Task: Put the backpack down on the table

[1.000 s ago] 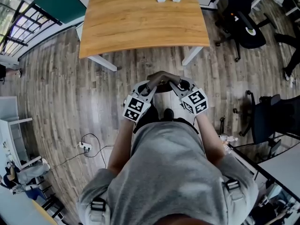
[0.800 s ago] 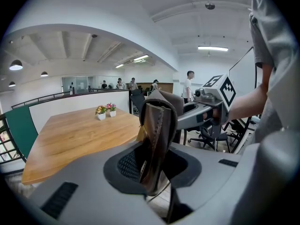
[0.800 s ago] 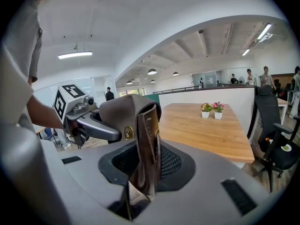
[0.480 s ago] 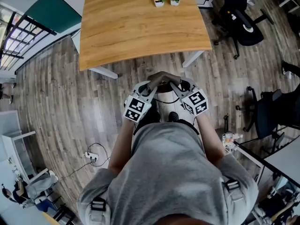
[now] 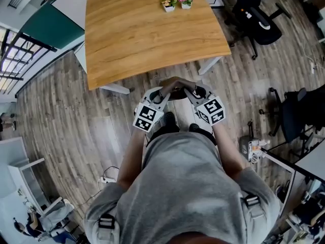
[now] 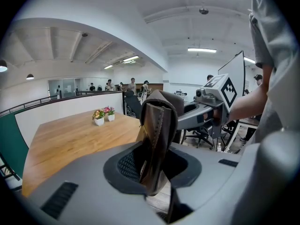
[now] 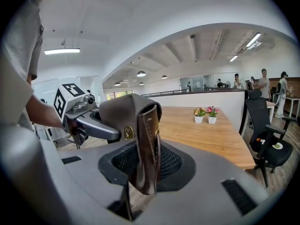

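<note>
- Brown leather top handle point(image 5: 175, 87) of backpack pinched from both sides: L gripper point(image 5: 163, 92) + R gripper point(image 5: 190, 91), jaws each clamped on it, prob. to share weight.
- Bag hangs below, body mostly hidden, just short of light wooden table point(image 5: 142, 34); not yet set down.

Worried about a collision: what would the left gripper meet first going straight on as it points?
Likely the right gripper, just past the brown leather handle both clamp; depth is unclear.
</note>
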Motion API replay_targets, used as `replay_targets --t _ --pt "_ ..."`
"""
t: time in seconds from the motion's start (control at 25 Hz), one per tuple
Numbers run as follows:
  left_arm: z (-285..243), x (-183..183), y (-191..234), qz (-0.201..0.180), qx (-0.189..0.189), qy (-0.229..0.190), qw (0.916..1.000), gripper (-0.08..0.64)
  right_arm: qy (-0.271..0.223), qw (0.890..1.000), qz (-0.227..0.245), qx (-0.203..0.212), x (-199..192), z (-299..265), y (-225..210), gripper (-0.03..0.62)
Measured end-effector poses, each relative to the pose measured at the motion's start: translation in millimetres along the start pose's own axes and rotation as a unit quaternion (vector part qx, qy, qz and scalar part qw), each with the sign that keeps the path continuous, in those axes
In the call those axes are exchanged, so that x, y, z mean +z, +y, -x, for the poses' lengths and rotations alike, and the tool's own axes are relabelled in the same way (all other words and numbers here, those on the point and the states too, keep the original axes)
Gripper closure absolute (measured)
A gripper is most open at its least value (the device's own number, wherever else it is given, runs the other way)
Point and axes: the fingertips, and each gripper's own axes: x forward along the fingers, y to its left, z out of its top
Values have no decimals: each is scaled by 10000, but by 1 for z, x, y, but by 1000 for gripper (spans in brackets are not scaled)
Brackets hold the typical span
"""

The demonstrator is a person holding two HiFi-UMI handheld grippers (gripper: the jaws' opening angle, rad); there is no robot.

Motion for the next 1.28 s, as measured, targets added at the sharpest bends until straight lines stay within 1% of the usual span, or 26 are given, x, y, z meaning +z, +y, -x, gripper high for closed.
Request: replay_targets --t 0.2,0.52,0.84,1.08,1.28 --pt "-2 -1 13 -126 -152 -7 9998 460 -56 9998 -53 -171 3 -12 -1 499" --pt "3 -5 33 -268 -275 12 9993 462 -131 9992 -124 -345 7 -29 4 499" --pt "2 -5 45 -289 -302 3 9991 462 -143 9991 -122 -387 12 -40 3 499" --pt "-8 -3 51 -334 -312 40 9989 462 -160 9990 -143 -380 11 -46 -7 497" --pt "-19 3 63 -313 -251 62 9992 462 -168 9993 -124 -324 18 -58 -22 497"
